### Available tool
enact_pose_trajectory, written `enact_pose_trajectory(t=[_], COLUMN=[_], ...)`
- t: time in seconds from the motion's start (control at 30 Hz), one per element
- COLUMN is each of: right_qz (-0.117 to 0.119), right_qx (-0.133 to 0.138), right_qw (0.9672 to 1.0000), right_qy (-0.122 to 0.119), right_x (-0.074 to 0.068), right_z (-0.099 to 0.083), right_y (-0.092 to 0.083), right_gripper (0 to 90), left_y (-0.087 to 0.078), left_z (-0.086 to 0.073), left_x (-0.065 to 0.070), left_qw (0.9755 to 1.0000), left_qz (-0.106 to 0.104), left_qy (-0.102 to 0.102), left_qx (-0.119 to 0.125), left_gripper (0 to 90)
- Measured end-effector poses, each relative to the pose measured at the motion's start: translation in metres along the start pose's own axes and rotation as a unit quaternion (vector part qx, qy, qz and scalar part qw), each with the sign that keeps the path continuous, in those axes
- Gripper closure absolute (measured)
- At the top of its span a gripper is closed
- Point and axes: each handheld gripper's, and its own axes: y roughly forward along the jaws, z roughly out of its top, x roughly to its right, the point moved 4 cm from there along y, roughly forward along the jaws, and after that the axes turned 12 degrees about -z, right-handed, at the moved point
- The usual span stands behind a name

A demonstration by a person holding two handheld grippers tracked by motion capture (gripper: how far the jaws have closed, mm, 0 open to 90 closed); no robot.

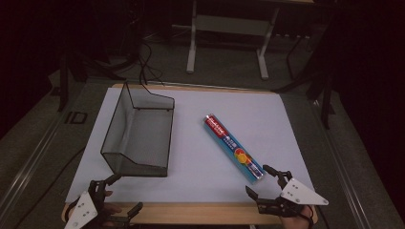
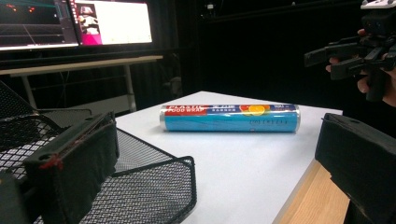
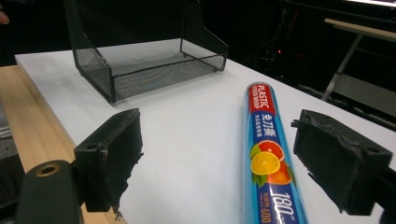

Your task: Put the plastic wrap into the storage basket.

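Blue and red plastic-wrap roll [image 1: 233,148]: it lies flat on the white table sheet [image 1: 200,181], untouched, its long side running diagonally. We take the roll as our landmark and place everything else from it.

To its left in the high view, well apart, stands the black wire-mesh tray [image 1: 138,131], its tall back wall at the far left and nothing inside it. Our right gripper [image 1: 269,183] hovers just beyond the roll's near end, over the front edge of the table, jaws spread wide with nothing between them; in the right gripper view the roll [image 3: 267,154] runs up between the two black jaws but touches neither. Our left gripper [image 1: 117,193] sits far from the roll, past the near corner of the tray, also spread wide and empty; from its own camera we see the roll [image 2: 229,117] lying across the sheet beyond the tray's rim [image 2: 154,168].

We judge the work barely begun: nothing is grasped, nothing lifted. What seems left is closing our right gripper on the roll, carrying it over and laying it in the tray.
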Motion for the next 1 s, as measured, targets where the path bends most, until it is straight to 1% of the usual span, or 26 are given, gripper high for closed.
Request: enact_pose_trajectory(t=[0.07, 0.1, 0.17, 0.23, 0.27, 0.33, 0.37, 0.43, 0.53, 0.57, 0.63, 0.67, 0.7, 0.8, 0.83, 0.87, 0.9, 0.97, 1.0], right_qz=[0.006, 0.008, 0.013, 0.014, 0.024, 0.024, 0.029, 0.036, 0.03, 0.03, 0.034, 0.034, 0.041, 0.039, 0.039, 0.035, 0.035, 0.027, 0.026], right_qx=[0.004, 0.014, 0.023, 0.027, 0.022, 0.022, 0.012, 0.002, -0.012, -0.015, -0.023, -0.023, -0.033, -0.038, -0.05, -0.053, -0.059, -0.061, -0.068], right_qw=[1.0, 0.9999, 0.9996, 0.9995, 0.9995, 0.9995, 0.9995, 0.9993, 0.9994, 0.9994, 0.9992, 0.9992, 0.9986, 0.9985, 0.998, 0.998, 0.9976, 0.9978, 0.9973], right_qy=[0.002, 0.002, 0.004, 0.005, 0.007, 0.005, 0.001, -0.003, -0.008, -0.008, -0.002, -0.002, 0.003, 0.0, -0.004, -0.004, -0.005, -0.004, -0.005], right_x=[0.0, 0.001, 0.002, 0.002, 0.002, 0.002, 0.001, 0.0, 0.0, 0.0, 0.001, 0.001, 0.001, 0.001, 0.003, 0.005, 0.006, 0.01, 0.011], right_z=[0.001, 0.002, 0.005, 0.007, 0.009, 0.011, 0.013, 0.015, 0.019, 0.021, 0.025, 0.025, 0.03, 0.032, 0.037, 0.04, 0.043, 0.048, 0.051], right_y=[-0.001, -0.002, -0.005, -0.006, -0.007, -0.007, -0.006, -0.004, -0.001, 0.0, 0.002, 0.002, 0.005, 0.007, 0.013, 0.015, 0.018, 0.022, 0.025], right_gripper=[16.3, 16.3, 16.3, 17.8, 18.1, 18.2, 17.9, 17.4, 13.3, 13.3, 13.3, 13.3, 13.3, 13.4, 13.4, 13.4, 13.5, 13.5, 13.5], left_y=[0.0, 0.0, 0.0, 0.001, 0.001, 0.001, 0.002, 0.002, 0.002, 0.003, 0.003, 0.003, 0.003, 0.003, 0.003, 0.003, 0.003, 0.003, 0.003], left_z=[0.0, 0.0, 0.0, 0.0, 0.0, 0.0, 0.0, 0.0, 0.0, -0.001, -0.001, -0.001, -0.001, -0.001, -0.001, -0.001, -0.001, -0.001, -0.001], left_x=[0.0, 0.0, 0.001, 0.001, 0.001, 0.001, 0.001, 0.001, 0.001, 0.001, 0.001, 0.001, 0.001, 0.001, 0.001, 0.001, 0.001, 0.001, 0.001], left_qw=[1.0, 1.0, 1.0, 1.0, 1.0, 1.0, 1.0, 1.0, 1.0, 1.0, 1.0, 1.0, 1.0, 1.0, 1.0, 1.0, 1.0, 1.0, 1.0], left_qz=[0.0, 0.0, -0.001, 0.0, -0.001, -0.001, 0.0, 0.0, 0.0, 0.0, -0.001, -0.001, -0.001, -0.001, -0.001, -0.001, -0.001, -0.001, -0.001], left_qy=[0.0, 0.001, 0.002, 0.002, 0.002, 0.003, 0.002, 0.002, 0.001, 0.001, 0.0, 0.0, 0.003, 0.003, 0.003, 0.003, 0.003, 0.002, 0.002], left_qx=[0.0, 0.0, 0.0, -0.001, -0.001, -0.001, -0.001, 0.0, 0.0, -0.001, -0.001, -0.001, -0.002, -0.003, -0.003, -0.003, -0.004, -0.005, -0.005], left_gripper=[0.2, 0.2, 0.2, 0.2, 0.2, 0.2, 0.2, 0.2, 0.2, 0.2, 0.2, 0.2, 0.2, 0.2, 0.2, 0.2, 0.2, 0.2, 0.2])
